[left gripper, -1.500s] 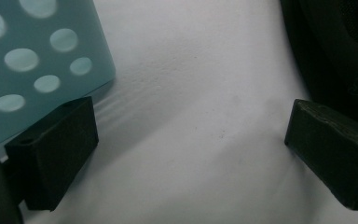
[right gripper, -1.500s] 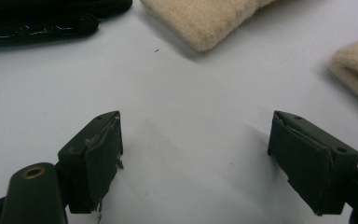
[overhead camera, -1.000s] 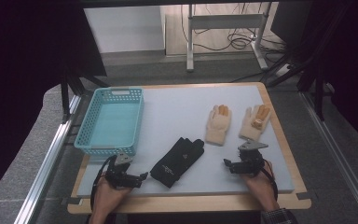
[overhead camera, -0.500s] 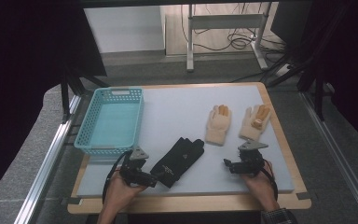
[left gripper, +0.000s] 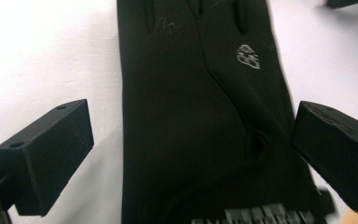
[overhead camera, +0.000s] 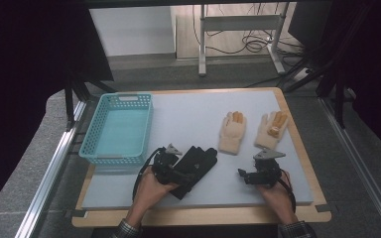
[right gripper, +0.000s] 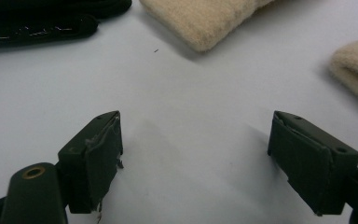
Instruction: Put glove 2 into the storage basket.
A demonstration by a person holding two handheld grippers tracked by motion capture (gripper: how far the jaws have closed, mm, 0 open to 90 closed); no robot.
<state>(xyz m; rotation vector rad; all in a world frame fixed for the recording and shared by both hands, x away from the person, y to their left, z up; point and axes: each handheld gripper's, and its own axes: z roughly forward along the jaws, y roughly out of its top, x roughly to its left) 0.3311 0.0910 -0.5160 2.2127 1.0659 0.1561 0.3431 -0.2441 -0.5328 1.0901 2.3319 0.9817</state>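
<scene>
High view, left tool: the left tool (overhead camera: 178,168) sits over the cuff end of the black glove (overhead camera: 196,167) near the front edge of the desk (overhead camera: 188,106), jaws spread wide with the glove between them but not pinched; they have just been opening.
High view, glove axis: the black glove lies flat, its long axis running from the cuff at about 7 o'clock to the fingertips at about 1 o'clock, straight ahead of the left tool.
High view, right tool: the right tool (overhead camera: 250,174) rests at 3 o'clock from the black glove, well apart from it, jaws parted and holding nothing.
High view, surroundings: a blue basket (overhead camera: 95,135) stands at 10 o'clock from the left tool; two cream gloves (overhead camera: 232,133) lie at 12 o'clock from the right tool.
Left gripper view: the black glove (left gripper: 200,116) runs up toward 12 o'clock between the two jaws, each standing clear of the fabric edge; a small logo (left gripper: 248,56) shows at 1 o'clock.
Right gripper view: bare desk (right gripper: 196,121) between wide jaws; a cream cuff (right gripper: 205,21) at 12 o'clock, the black glove (right gripper: 37,23) at 10 o'clock.
Judgement: the left hand is the nearer, already astride the glove; closing would likely take the cuff.
</scene>
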